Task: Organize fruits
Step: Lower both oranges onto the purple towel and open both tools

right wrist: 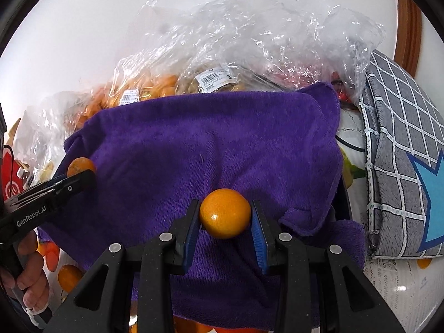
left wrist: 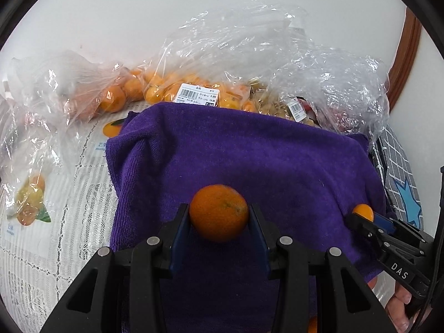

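Note:
My left gripper (left wrist: pixel 219 216) is shut on a dull orange mandarin (left wrist: pixel 219 212), held just over a purple towel (left wrist: pixel 249 161). My right gripper (right wrist: pixel 225 216) is shut on a smaller, glossy orange fruit (right wrist: pixel 225 213) above the same purple towel (right wrist: pixel 194 149). Each gripper shows in the other's view: the right gripper (left wrist: pixel 360 216) with its fruit (left wrist: pixel 363 211) at the towel's right edge, the left gripper (right wrist: pixel 83 177) with its mandarin (right wrist: pixel 80 166) at the towel's left edge. Clear bags of oranges (left wrist: pixel 155 88) lie behind the towel.
Crumpled clear plastic bags (right wrist: pixel 263 41) pile up behind the towel against a white wall. A grey checked cushion (right wrist: pixel 402 144) with a blue star lies to the right. A lace tablecloth (left wrist: pixel 55 236) with fruit prints covers the table. Loose oranges (right wrist: pixel 69 277) sit near a hand (right wrist: pixel 30 277).

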The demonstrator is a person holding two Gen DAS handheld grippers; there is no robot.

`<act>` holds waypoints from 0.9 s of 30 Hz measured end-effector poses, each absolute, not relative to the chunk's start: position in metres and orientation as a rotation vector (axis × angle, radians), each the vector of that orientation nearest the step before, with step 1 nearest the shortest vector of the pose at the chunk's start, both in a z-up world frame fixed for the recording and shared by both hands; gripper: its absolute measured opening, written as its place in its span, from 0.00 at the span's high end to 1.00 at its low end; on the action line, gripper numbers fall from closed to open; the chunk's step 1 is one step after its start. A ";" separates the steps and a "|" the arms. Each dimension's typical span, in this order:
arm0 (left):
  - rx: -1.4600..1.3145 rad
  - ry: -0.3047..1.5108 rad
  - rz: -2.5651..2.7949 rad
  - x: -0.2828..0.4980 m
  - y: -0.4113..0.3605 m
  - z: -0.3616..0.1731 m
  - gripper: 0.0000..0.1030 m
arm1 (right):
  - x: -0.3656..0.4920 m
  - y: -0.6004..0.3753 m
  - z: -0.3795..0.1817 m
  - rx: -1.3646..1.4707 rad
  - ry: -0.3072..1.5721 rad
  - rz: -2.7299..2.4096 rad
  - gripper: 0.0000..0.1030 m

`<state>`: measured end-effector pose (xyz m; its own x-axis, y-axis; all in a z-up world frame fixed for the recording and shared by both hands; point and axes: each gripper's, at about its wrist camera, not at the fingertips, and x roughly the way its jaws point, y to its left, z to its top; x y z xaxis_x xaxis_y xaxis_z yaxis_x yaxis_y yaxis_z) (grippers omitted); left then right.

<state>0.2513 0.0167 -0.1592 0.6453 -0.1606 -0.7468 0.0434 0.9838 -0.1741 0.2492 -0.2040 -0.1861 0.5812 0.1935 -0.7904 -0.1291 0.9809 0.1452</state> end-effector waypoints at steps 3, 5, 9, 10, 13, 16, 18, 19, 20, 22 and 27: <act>-0.144 0.843 -0.113 0.249 0.017 -0.155 0.54 | 0.247 -0.205 -0.185 0.065 0.934 0.185 0.56; -0.156 0.818 -0.112 0.245 0.019 -0.150 0.52 | 0.245 -0.207 -0.182 0.067 0.927 0.179 0.46; -0.171 0.762 -0.103 0.232 0.022 -0.137 0.50 | 0.238 -0.208 -0.170 0.077 0.879 0.170 0.34; -0.173 0.744 -0.099 0.228 0.022 -0.133 0.50 | 0.236 -0.208 -0.166 0.070 0.867 0.154 0.33; -0.175 0.702 -0.100 0.213 0.024 -0.124 0.50 | 0.226 -0.208 -0.154 0.037 0.821 0.107 0.33; -0.187 0.671 -0.092 0.193 0.031 -0.121 0.50 | 0.211 -0.209 -0.142 0.040 0.772 0.110 0.33; -0.209 0.659 -0.093 0.181 0.037 -0.122 0.50 | 0.200 -0.213 -0.135 0.059 0.772 0.120 0.33; -0.219 0.654 -0.097 0.174 0.040 -0.122 0.50 | 0.193 -0.216 -0.133 0.074 0.774 0.124 0.33; -0.233 0.651 -0.113 0.167 0.044 -0.122 0.50 | 0.187 -0.219 -0.131 0.088 0.771 0.123 0.33; -0.240 0.650 -0.132 0.155 0.049 -0.123 0.50 | 0.171 -0.225 -0.126 0.107 0.754 0.099 0.33; -0.225 0.681 -0.153 0.130 0.057 -0.132 0.50 | 0.132 -0.230 -0.132 0.111 0.795 0.111 0.39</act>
<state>0.1304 0.0570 -0.1320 0.7669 -0.2124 -0.6056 0.0661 0.9648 -0.2546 0.1323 -0.2295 -0.1316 0.6948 0.1413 -0.7052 -0.0574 0.9883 0.1414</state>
